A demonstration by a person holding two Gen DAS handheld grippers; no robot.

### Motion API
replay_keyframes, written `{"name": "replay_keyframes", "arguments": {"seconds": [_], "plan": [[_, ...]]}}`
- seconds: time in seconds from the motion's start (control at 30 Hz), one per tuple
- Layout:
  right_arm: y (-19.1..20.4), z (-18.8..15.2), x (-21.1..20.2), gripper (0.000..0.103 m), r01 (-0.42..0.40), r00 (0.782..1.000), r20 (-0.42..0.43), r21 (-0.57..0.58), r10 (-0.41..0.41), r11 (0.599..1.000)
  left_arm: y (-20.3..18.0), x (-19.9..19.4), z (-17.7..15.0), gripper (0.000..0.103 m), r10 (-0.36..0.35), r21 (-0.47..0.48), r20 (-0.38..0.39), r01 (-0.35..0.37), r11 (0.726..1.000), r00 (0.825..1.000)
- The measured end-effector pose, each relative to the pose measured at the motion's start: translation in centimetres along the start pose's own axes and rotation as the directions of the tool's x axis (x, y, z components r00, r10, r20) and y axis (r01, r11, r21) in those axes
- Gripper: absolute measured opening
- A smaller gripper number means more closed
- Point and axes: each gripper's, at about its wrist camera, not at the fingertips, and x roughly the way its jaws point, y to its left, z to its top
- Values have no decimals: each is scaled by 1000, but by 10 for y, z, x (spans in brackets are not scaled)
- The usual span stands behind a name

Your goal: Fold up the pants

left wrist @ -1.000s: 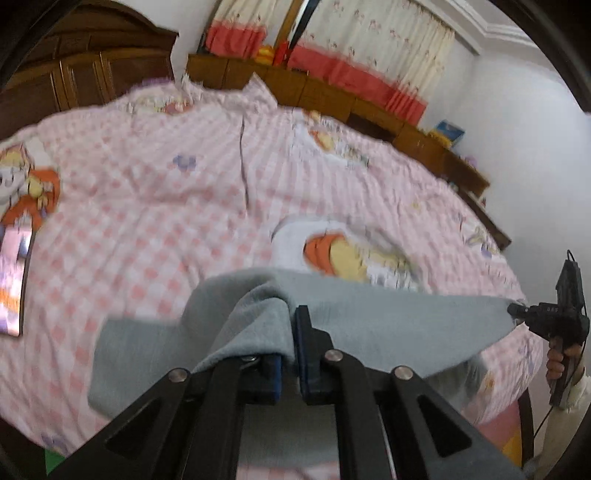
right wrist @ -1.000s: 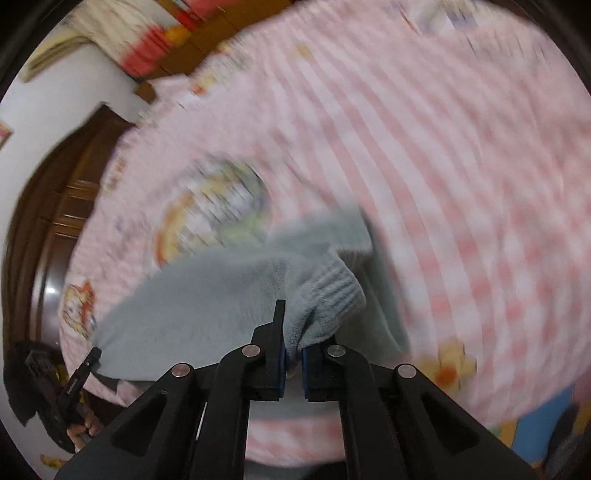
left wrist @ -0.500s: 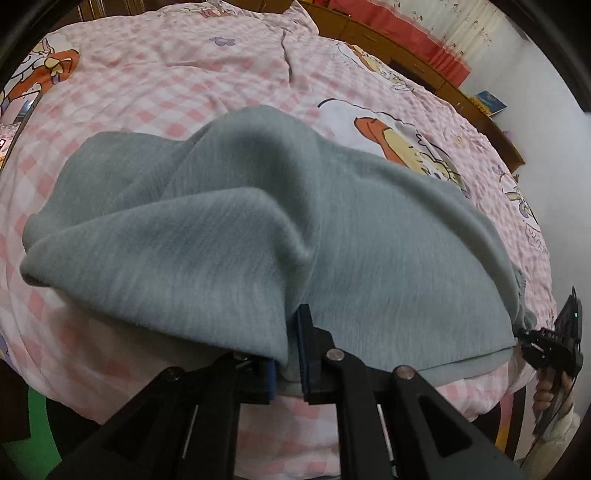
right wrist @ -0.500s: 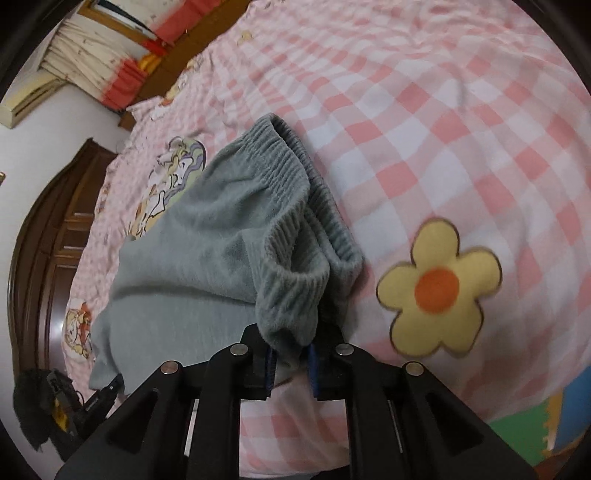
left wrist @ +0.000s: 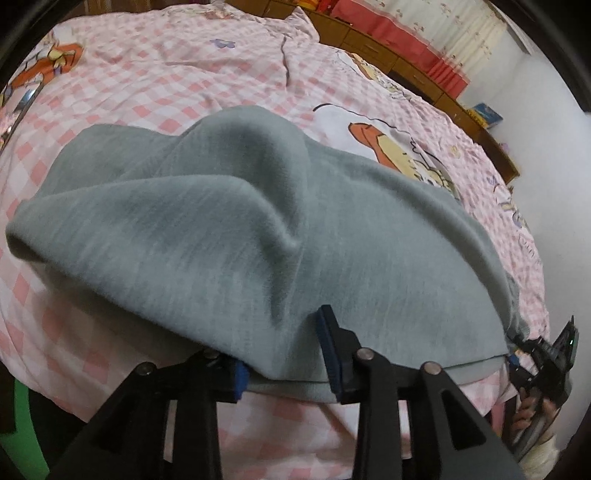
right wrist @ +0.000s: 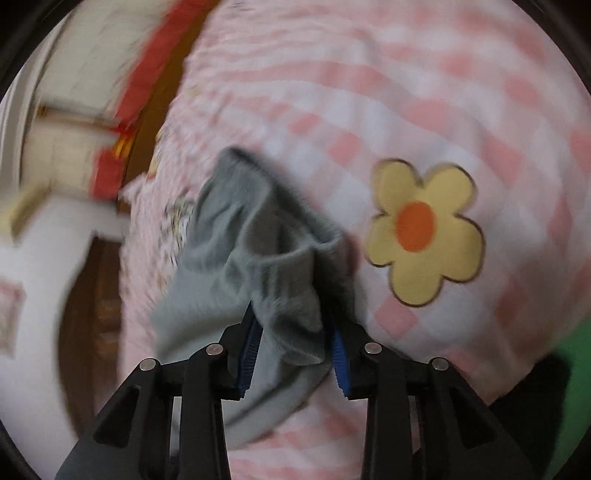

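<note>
Grey knit pants (left wrist: 258,221) lie folded in a long band across the pink checked bed (left wrist: 147,74), with a raised ridge in the middle. My left gripper (left wrist: 284,347) is at their near edge; its jaws are opening, and loose cloth drapes over the left finger and lies between the blue pads. In the blurred right wrist view, the ribbed waistband end of the pants (right wrist: 229,236) sits between the jaws of my right gripper (right wrist: 291,321), which are also opening. The right gripper (left wrist: 546,362) shows at the pants' far right end, held by a hand (left wrist: 528,413).
The bed cover (right wrist: 369,92) has a yellow flower print (right wrist: 421,229) just right of the waistband. Wooden cabinets (left wrist: 369,37) and red-edged curtains (left wrist: 424,26) stand behind the bed. A green floor mat (right wrist: 569,332) lies below the bed's edge.
Both grippers came down and laid the lifted pants on the bed. Both pairs of jaws, pinched on the cloth before, now stand apart. The right view has rolled.
</note>
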Motion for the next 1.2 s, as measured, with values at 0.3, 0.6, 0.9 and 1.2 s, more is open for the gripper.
{"name": "replay_keyframes", "arguments": {"seconds": [0.3, 0.6, 0.9, 1.2], "plan": [[42, 0, -28, 5, 8, 1000, -10, -159, -10, 987, -4, -28, 4, 4, -55, 13, 39, 55, 998, 998], [19, -1, -26, 5, 73, 996, -42, -198, -83, 977, 3, -44, -2, 2, -7, 30, 21, 7, 1000, 1000], [42, -10, -27, 32, 300, 950, 39, -399, -311, 866, 18, -23, -11, 18, 40, 7, -46, -40, 999, 998], [96, -47, -53, 39, 350, 931, 141, -604, -336, 716, 43, -72, -7, 43, 81, 45, 9, -82, 996, 997]]}}
